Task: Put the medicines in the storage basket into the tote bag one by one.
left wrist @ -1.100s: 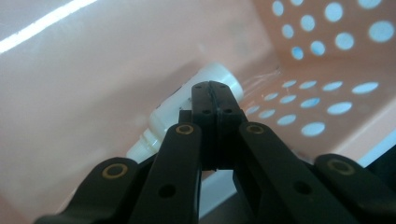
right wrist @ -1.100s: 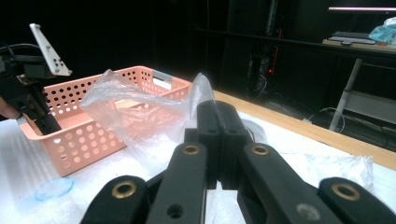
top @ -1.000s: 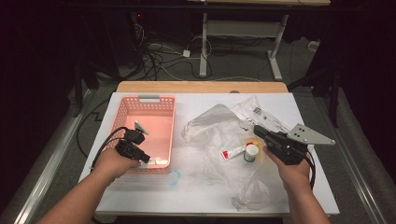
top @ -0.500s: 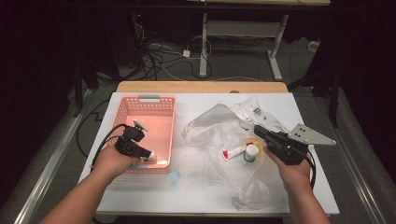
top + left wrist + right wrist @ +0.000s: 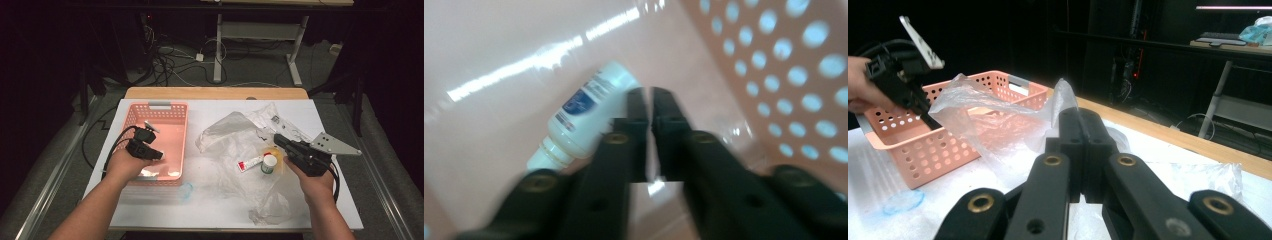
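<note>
One small white bottle (image 5: 581, 112) lies on its side on the floor of the pink basket (image 5: 176, 111), which sits toward the counter's (image 5: 220, 212) left edge. It looks light, rigid plastic with a smooth label, so it would likely roll or skid under a careless pinch; across the straight body, clear of the narrow neck, seems the best place to take it. The left tongs (image 5: 647, 97) have just been opening: their tips stand a narrow slit apart, nothing between them, the bottle just beside the left jaw, seemingly released. Over by the right edge, the right tongs (image 5: 1081, 121) are pressed together on nothing, hovering above crumpled clear plastic bags (image 5: 235, 135), near a second bottle with a white cap (image 5: 269, 163) and a small red-and-white tube (image 5: 248, 163).
</note>
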Motion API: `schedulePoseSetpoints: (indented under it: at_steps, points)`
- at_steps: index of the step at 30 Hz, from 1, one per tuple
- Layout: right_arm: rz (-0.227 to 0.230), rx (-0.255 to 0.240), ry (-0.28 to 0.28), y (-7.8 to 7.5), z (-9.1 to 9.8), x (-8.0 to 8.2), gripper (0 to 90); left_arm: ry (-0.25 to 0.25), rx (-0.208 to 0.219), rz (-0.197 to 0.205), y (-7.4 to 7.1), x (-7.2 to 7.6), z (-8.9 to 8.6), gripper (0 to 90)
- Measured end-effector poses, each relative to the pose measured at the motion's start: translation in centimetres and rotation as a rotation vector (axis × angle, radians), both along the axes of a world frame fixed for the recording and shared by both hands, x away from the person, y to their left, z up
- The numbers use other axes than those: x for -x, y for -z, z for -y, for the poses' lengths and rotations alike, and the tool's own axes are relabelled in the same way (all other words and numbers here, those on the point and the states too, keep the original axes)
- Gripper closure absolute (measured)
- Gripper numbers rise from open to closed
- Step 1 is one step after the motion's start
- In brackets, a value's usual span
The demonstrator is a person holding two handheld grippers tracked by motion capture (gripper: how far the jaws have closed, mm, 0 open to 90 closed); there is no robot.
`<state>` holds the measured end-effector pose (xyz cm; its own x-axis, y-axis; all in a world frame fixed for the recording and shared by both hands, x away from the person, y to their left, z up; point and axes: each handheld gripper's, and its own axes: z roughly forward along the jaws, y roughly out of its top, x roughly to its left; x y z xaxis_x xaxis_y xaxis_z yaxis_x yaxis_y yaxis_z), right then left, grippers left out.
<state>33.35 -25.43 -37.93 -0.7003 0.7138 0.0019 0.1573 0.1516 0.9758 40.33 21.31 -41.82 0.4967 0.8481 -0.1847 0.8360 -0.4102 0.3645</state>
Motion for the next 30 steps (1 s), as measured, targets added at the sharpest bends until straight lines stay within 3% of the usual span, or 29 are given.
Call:
schedulePoseSetpoints:
  at_steps: [3, 7, 9, 11, 14, 18, 22, 26, 28, 30]
  points:
    - [-0.002, 0.004, -0.005, 0.0, -0.2, 0.1, 90.0, -0.020, 0.033, 0.060, -0.8, -0.7, -1.2, 56.6]
    - [-0.003, 0.009, -0.009, 0.1, -0.4, 0.1, 90.0, -0.027, 0.012, 0.114, -1.1, -2.1, -1.9, 34.8]
    - [-0.005, 0.015, -0.011, 0.2, -0.5, 0.0, 90.0, -0.013, 0.001, 0.127, -1.0, -2.9, -1.6, 30.0]
    - [-0.010, 0.016, -0.014, 0.3, -0.5, 0.0, 90.0, 0.003, -0.036, 0.129, -0.6, -3.7, -1.3, 29.3]
    - [-0.007, 0.018, -0.013, 0.3, -0.5, -0.1, 90.0, 0.013, -0.036, 0.069, 0.3, -4.5, -1.2, 29.3]
    - [-0.003, 0.011, -0.011, 0.1, -0.2, 0.0, 90.0, 0.089, 0.000, -0.033, 1.2, -4.3, -0.7, 29.2]
    - [-0.004, 0.010, -0.011, 0.1, -0.3, 0.1, 90.0, 0.159, -0.065, -0.117, 1.9, -3.8, 0.0, 29.4]
    - [-0.004, 0.011, -0.014, 0.0, -0.5, 0.2, 90.0, 0.170, -0.144, -0.159, 3.0, -3.6, 0.2, 33.6]
    - [0.000, 0.012, -0.016, 0.0, -0.5, 0.2, 90.0, 0.159, -0.140, -0.175, 3.6, -3.7, 0.1, 37.7]
    - [-0.002, 0.010, -0.013, 0.0, -0.4, 0.1, 90.0, 0.159, -0.144, -0.147, 3.6, -3.7, 0.2, 44.4]
